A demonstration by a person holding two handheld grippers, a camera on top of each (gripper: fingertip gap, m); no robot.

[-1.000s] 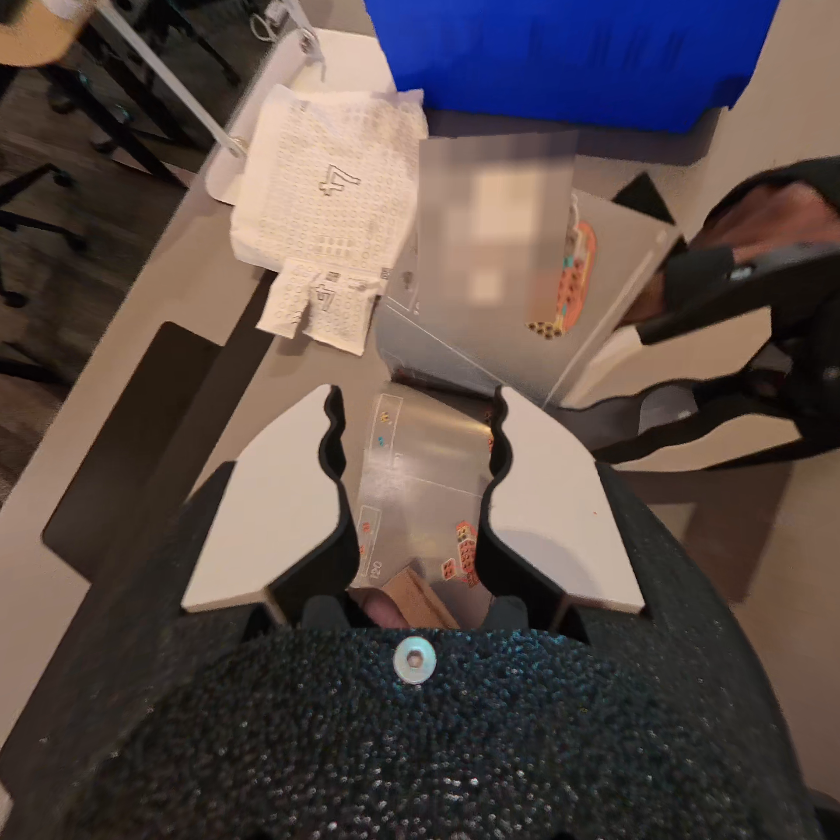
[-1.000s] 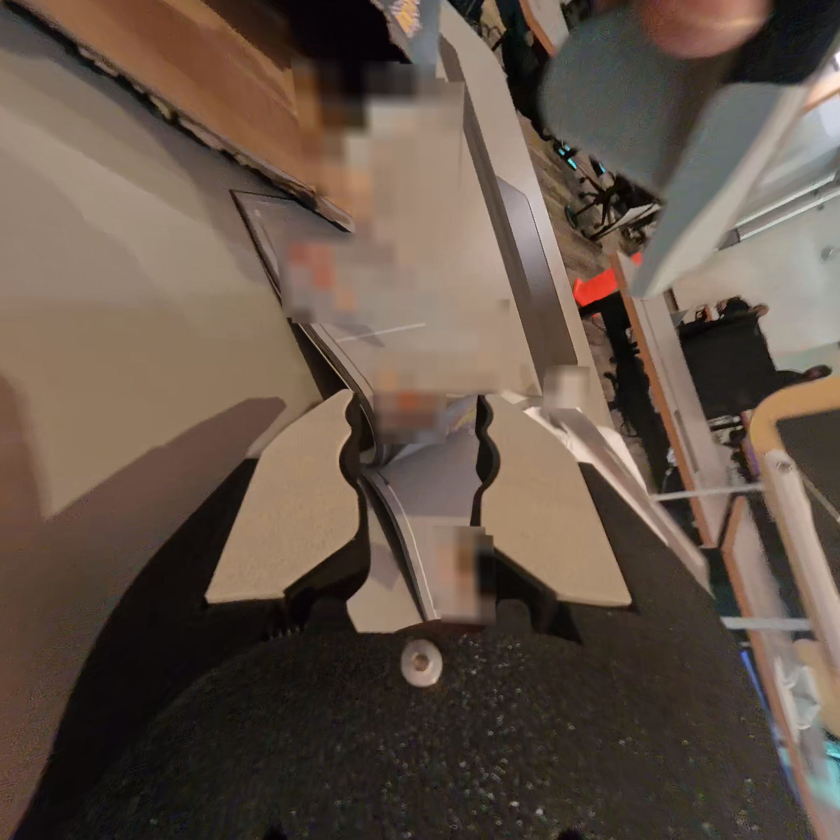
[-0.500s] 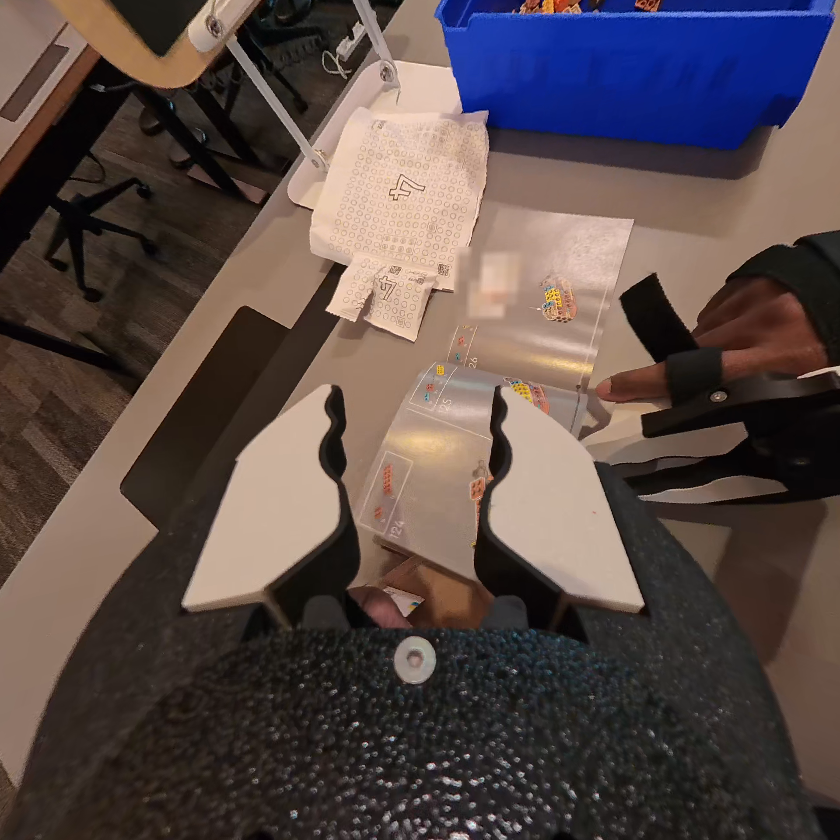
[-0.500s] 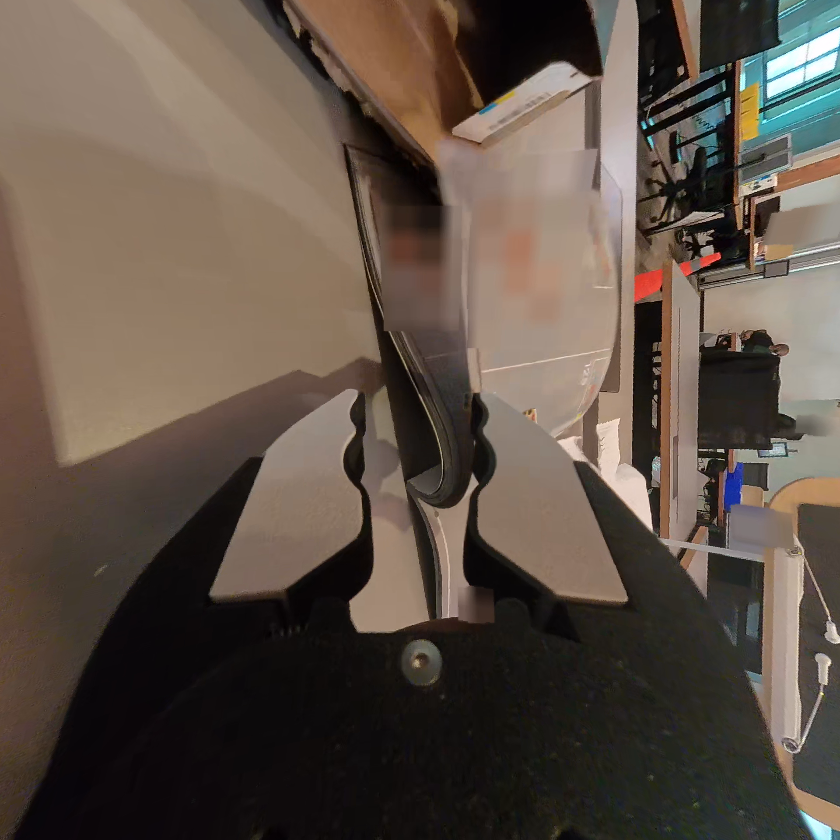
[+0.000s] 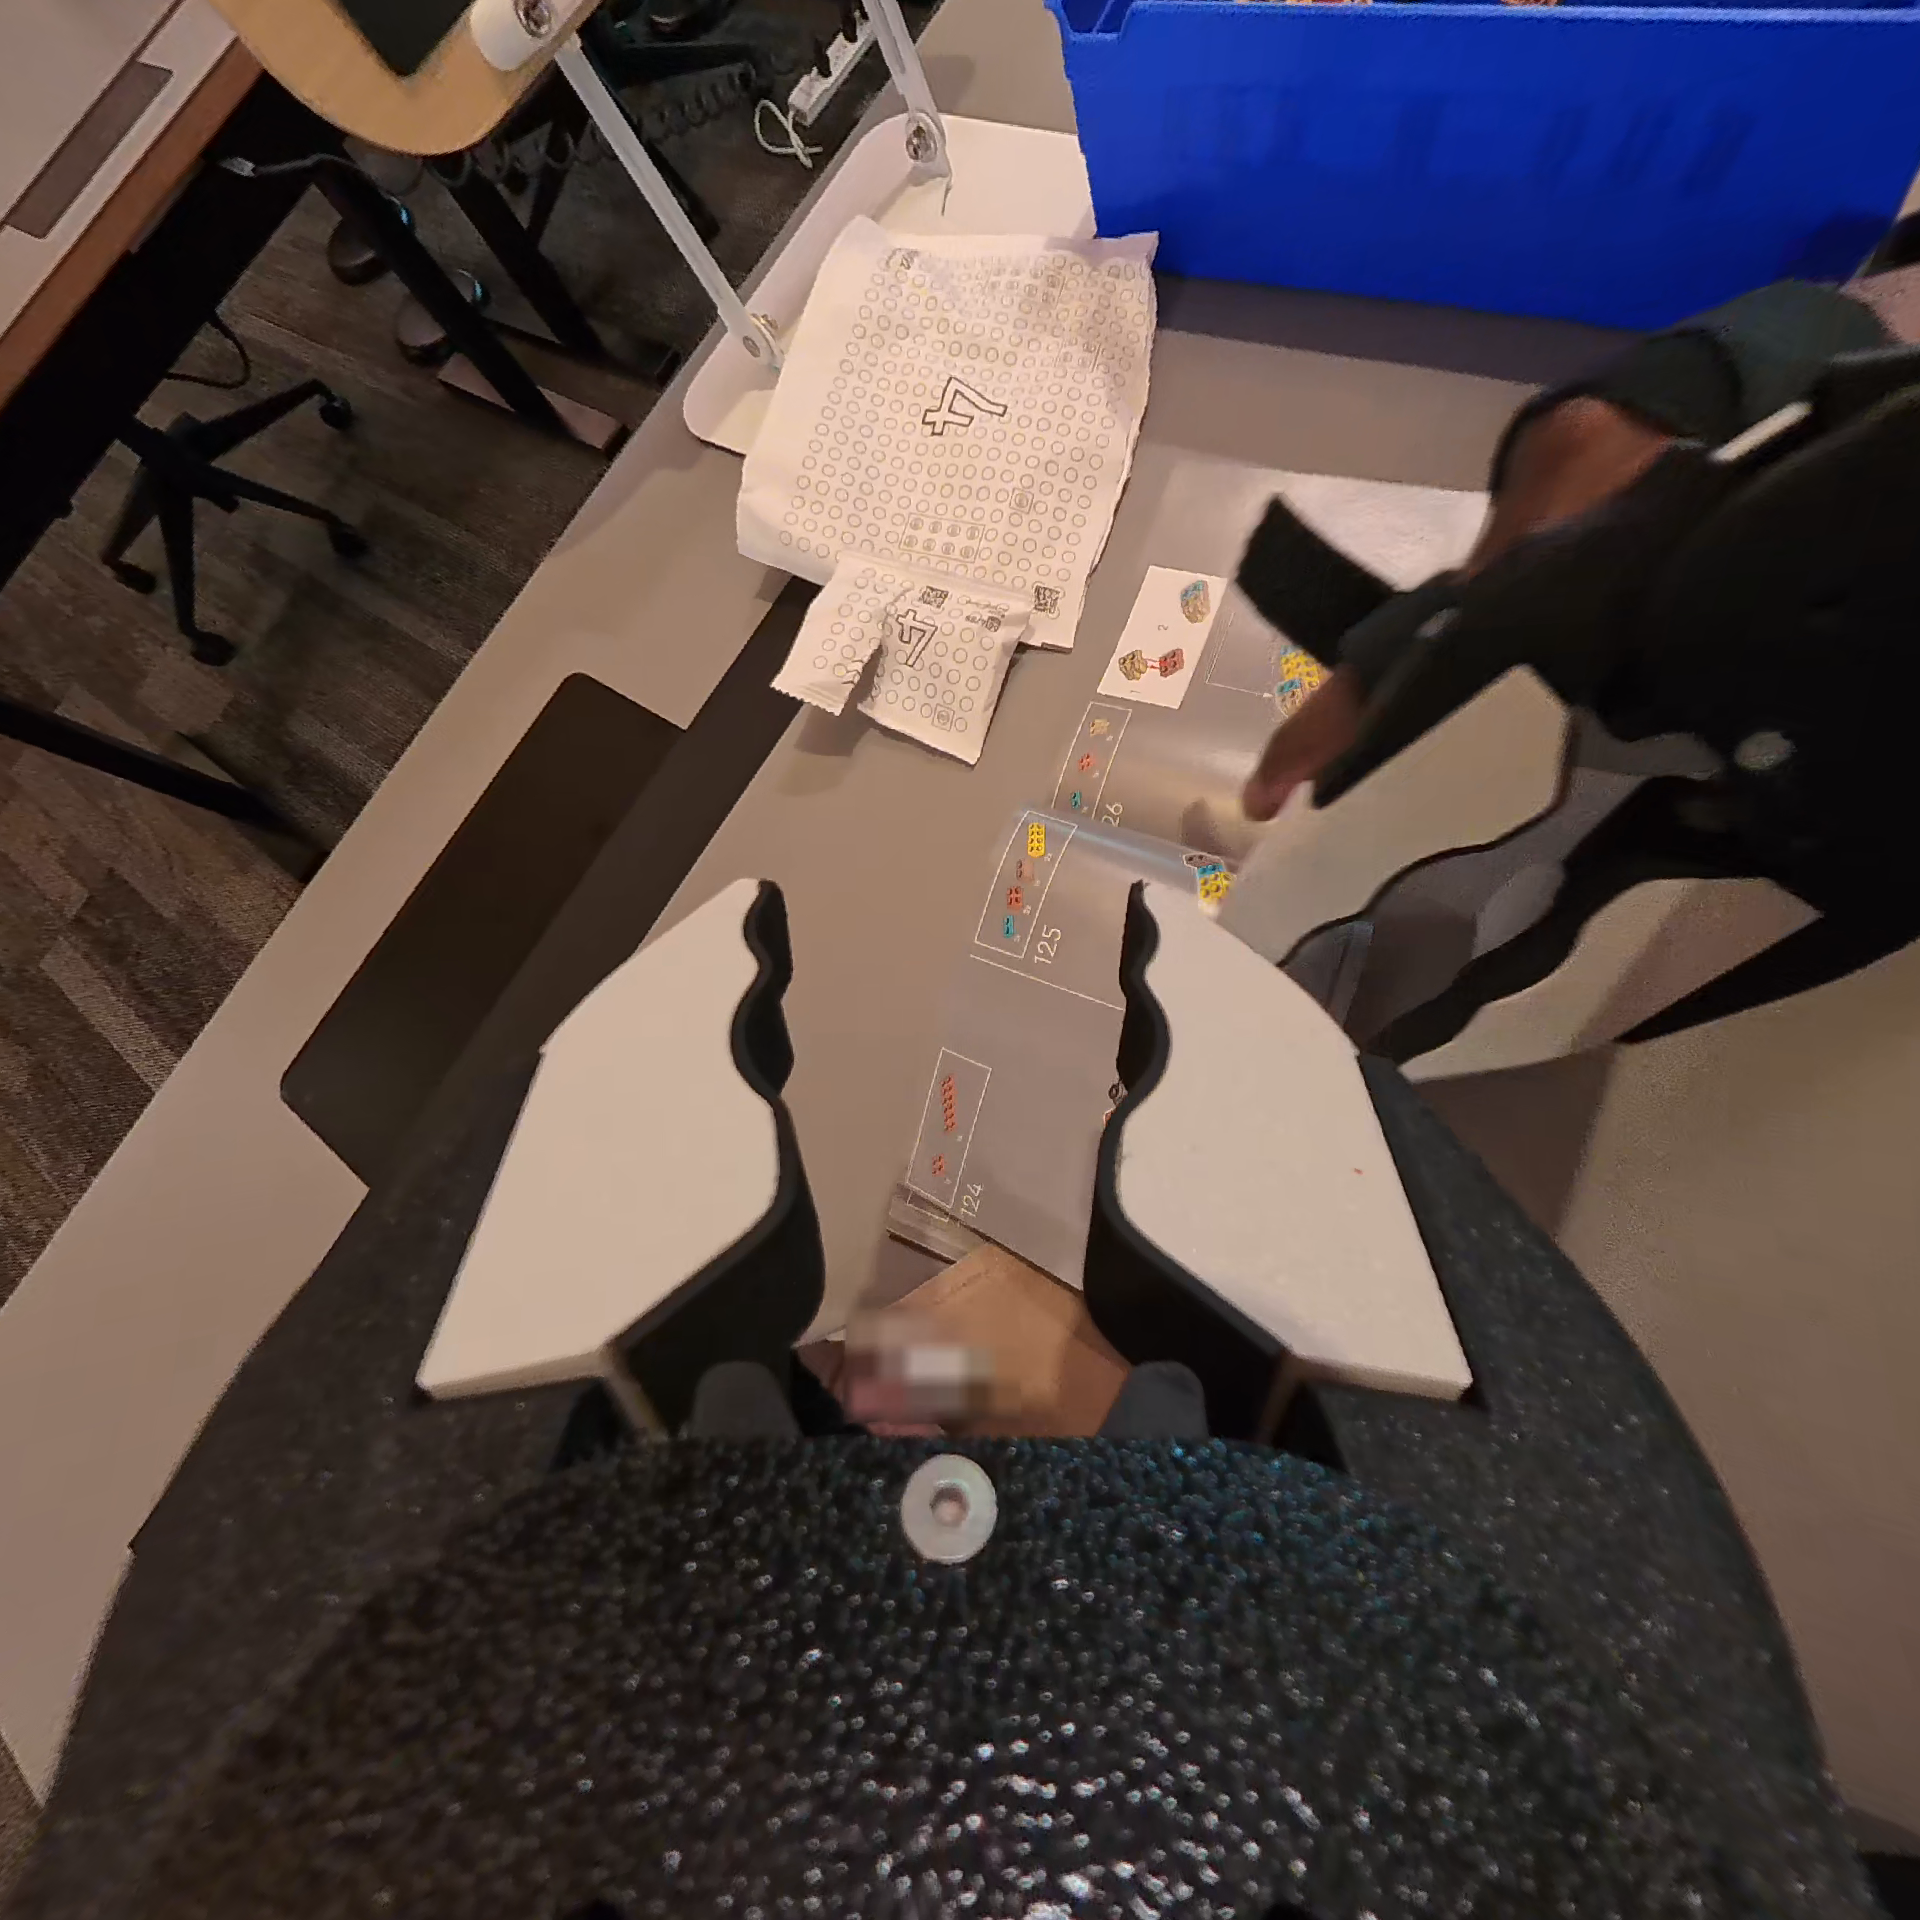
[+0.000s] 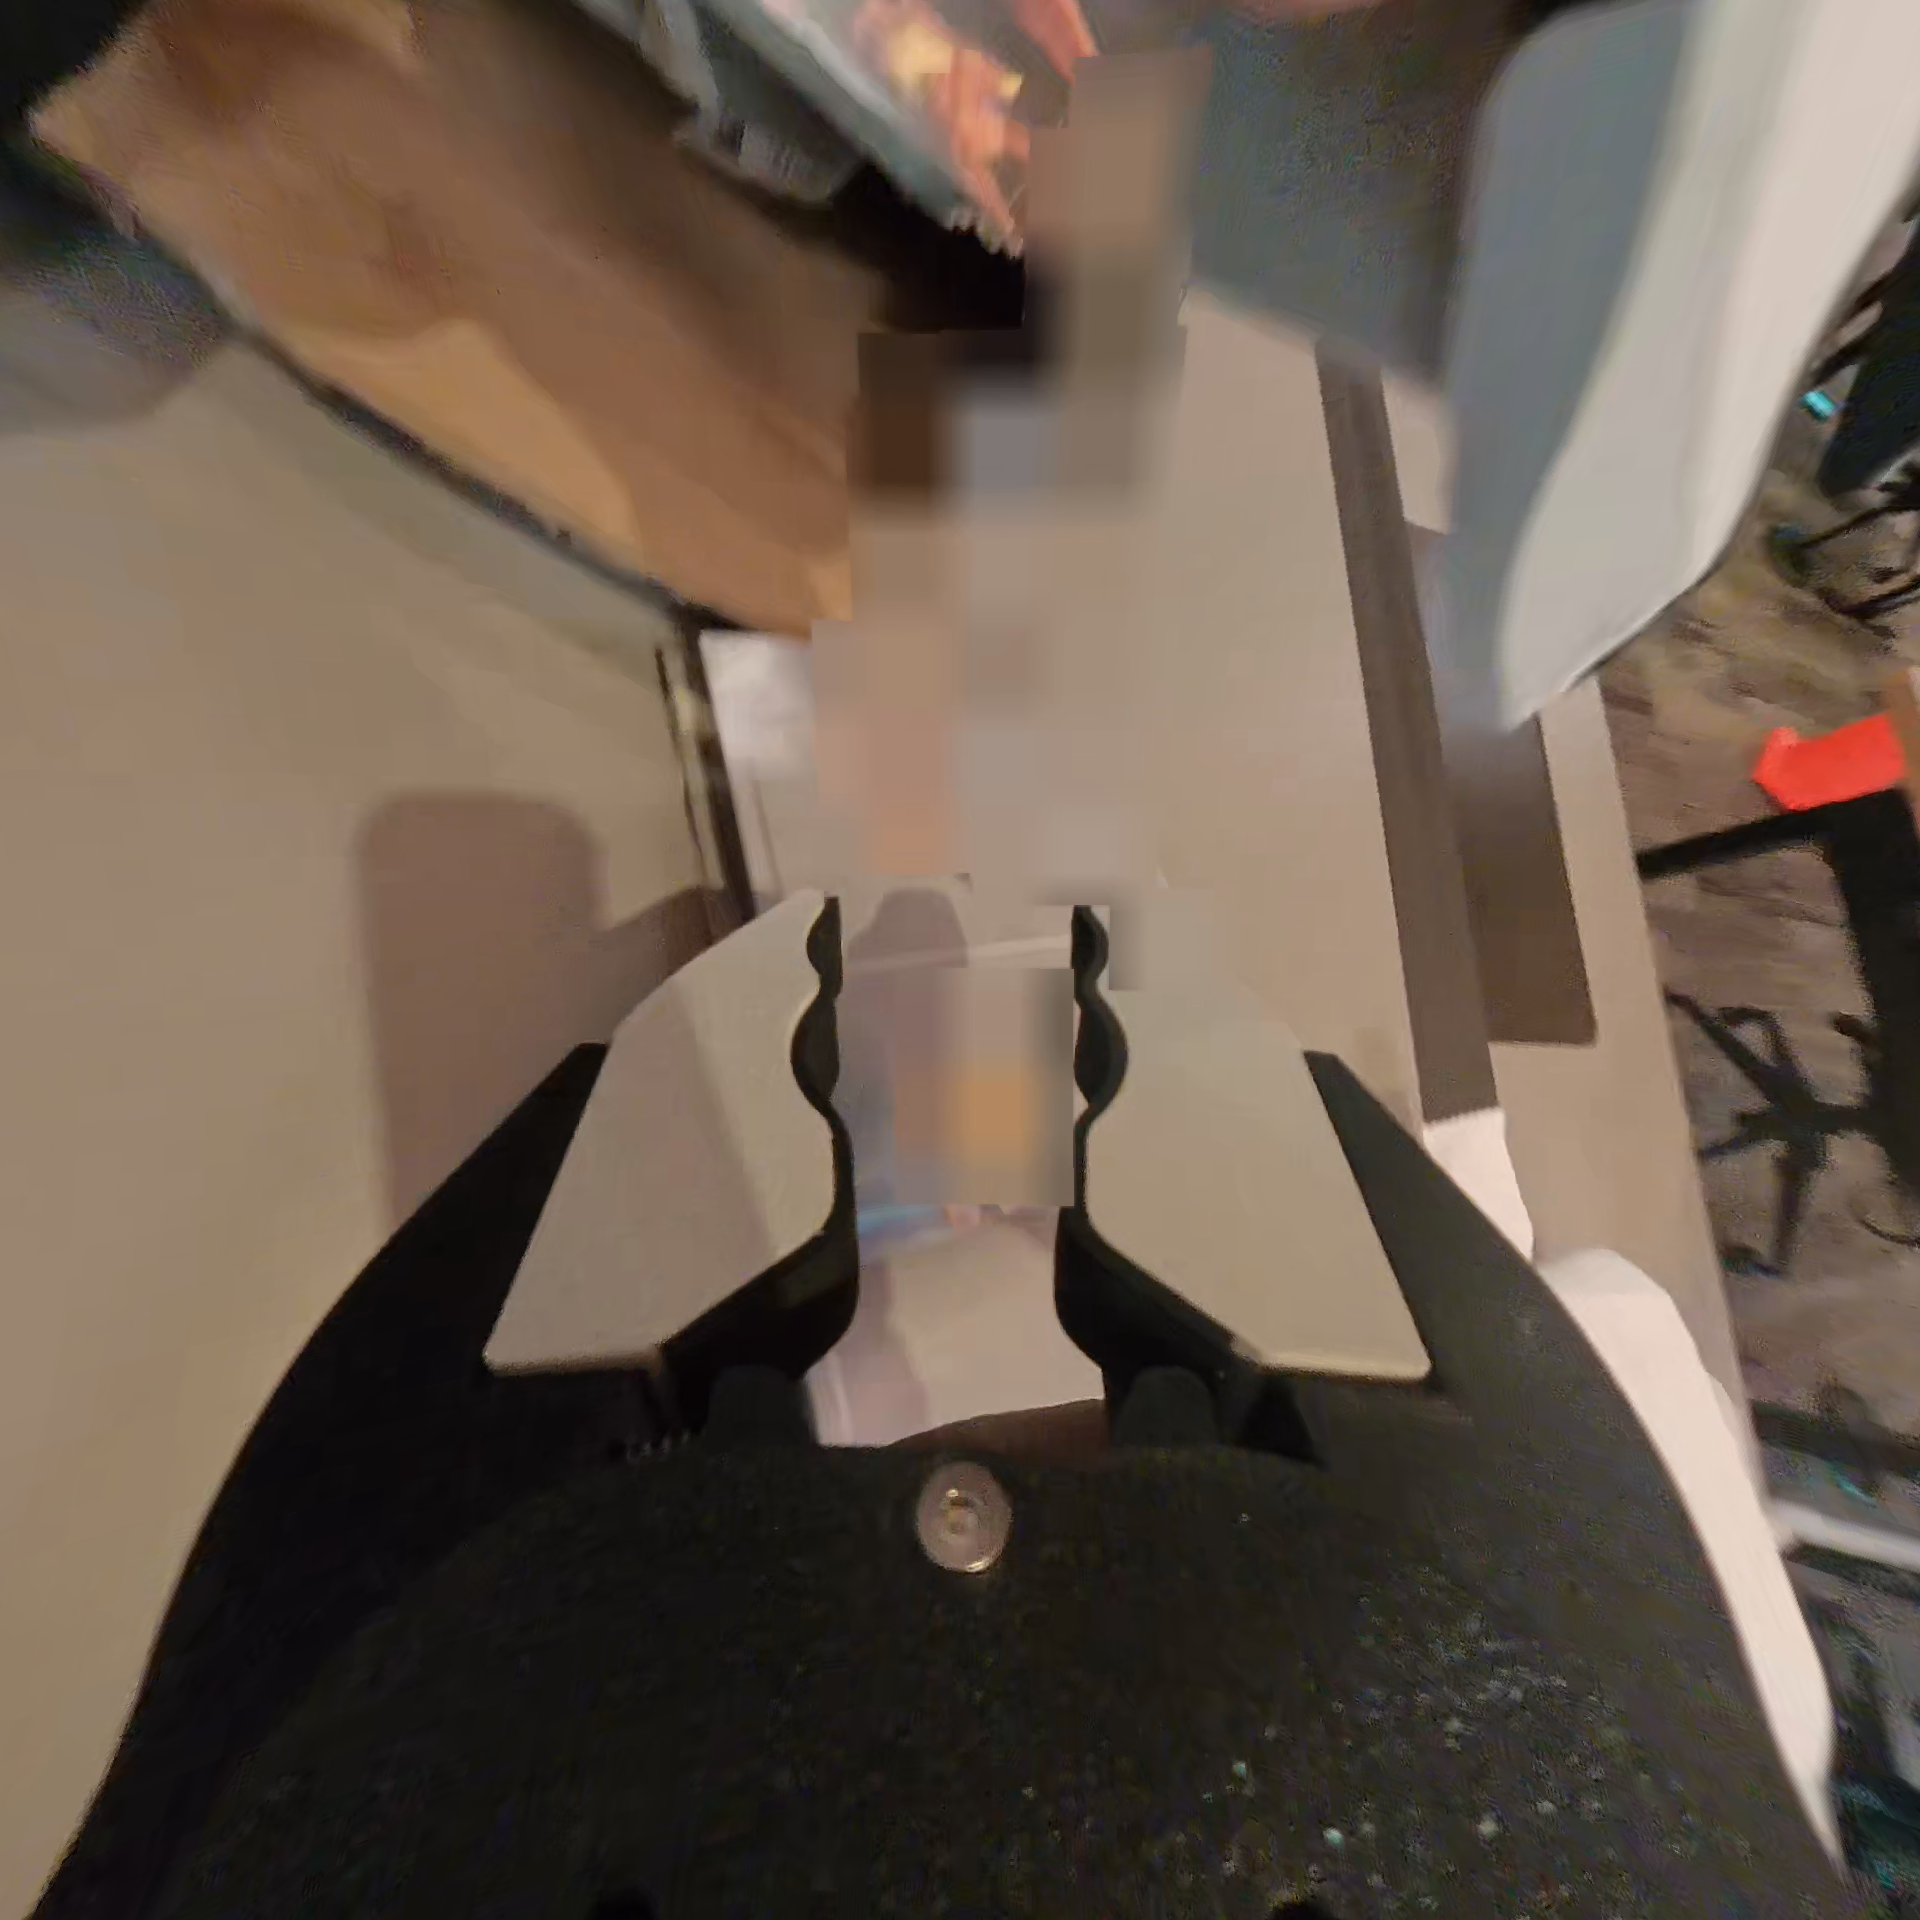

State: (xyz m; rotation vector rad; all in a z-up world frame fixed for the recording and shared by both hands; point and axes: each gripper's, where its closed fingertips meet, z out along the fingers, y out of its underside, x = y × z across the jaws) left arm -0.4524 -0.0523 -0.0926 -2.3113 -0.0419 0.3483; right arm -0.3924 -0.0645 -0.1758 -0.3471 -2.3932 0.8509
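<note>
Two hand-held grippers work over an open instruction booklet (image 5: pixel 1049 1039) on a grey table (image 5: pixel 852 831). The left gripper (image 5: pixel 951 914) hovers above the glossy page with its fingers (image 5: pixel 665 1132) spread wide and nothing between them; the booklet's left edge lies under its gap. At three o'clock the right gripper (image 5: pixel 1403 914) comes in blurred, fingers apart, over the booklet's far side (whether it touches a page cannot be told). At twelve o'clock lie two torn white paper bags (image 5: pixel 945 457), beyond them a blue bin (image 5: pixel 1455 145). The booklet looks light, thin, slick and floppy; its pages would likely curl, so a free outer edge seems the best hold.
</note>
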